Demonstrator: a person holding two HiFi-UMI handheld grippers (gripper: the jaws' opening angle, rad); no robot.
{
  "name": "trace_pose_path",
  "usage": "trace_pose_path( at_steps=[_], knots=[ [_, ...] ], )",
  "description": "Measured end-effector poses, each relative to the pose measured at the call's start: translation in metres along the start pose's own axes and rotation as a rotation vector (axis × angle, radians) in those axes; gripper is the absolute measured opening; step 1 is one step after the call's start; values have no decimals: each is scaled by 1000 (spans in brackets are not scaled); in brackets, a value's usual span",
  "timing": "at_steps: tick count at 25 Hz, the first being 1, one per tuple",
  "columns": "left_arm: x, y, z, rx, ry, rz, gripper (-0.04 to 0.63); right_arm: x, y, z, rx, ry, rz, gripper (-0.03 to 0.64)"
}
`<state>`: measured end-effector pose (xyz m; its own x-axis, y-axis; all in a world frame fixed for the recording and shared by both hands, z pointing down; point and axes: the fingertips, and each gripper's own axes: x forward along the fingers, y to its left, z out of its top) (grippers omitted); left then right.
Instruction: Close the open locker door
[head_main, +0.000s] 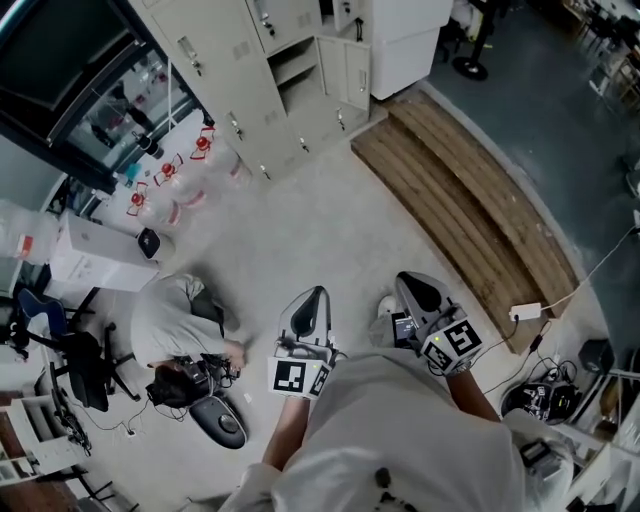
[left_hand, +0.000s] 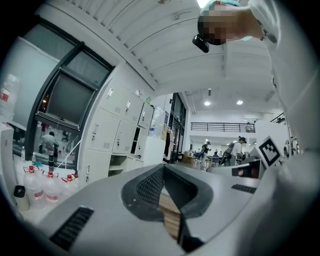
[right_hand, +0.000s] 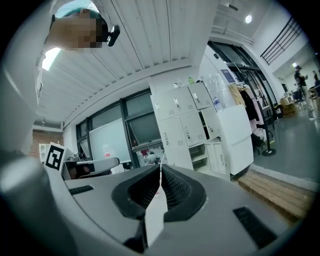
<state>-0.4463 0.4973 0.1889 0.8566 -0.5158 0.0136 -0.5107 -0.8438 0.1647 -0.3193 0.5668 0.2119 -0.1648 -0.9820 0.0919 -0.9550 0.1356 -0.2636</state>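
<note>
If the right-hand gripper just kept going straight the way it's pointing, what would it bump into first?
Nothing close: the right gripper points over bare floor. First in line seem to be the lockers, near the doors left of the open compartment; depth is hard to judge.

The lockers (head_main: 250, 90) stand in front of you, and the open locker door (head_main: 345, 70) hangs at their right end. Bottles (head_main: 170, 185) sit on the floor (head_main: 330, 220) left of them, wooden boards (head_main: 470, 200) right. A person (head_main: 175, 320) crouches on your left.
</note>
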Motion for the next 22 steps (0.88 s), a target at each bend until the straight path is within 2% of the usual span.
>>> trace_pose_path(
  at_steps=[7,13,22],
  knots=[
    [81,-9,6,9,-15,48,8,24,-80,31,-12,-16,42,29],
    [134,-21,6,15,-30,79,8,31,-146,34,-2,13,52,29],
    [183,-8,-11,0,18,85,8,60,-197,45,21,2,20,29]
  ],
)
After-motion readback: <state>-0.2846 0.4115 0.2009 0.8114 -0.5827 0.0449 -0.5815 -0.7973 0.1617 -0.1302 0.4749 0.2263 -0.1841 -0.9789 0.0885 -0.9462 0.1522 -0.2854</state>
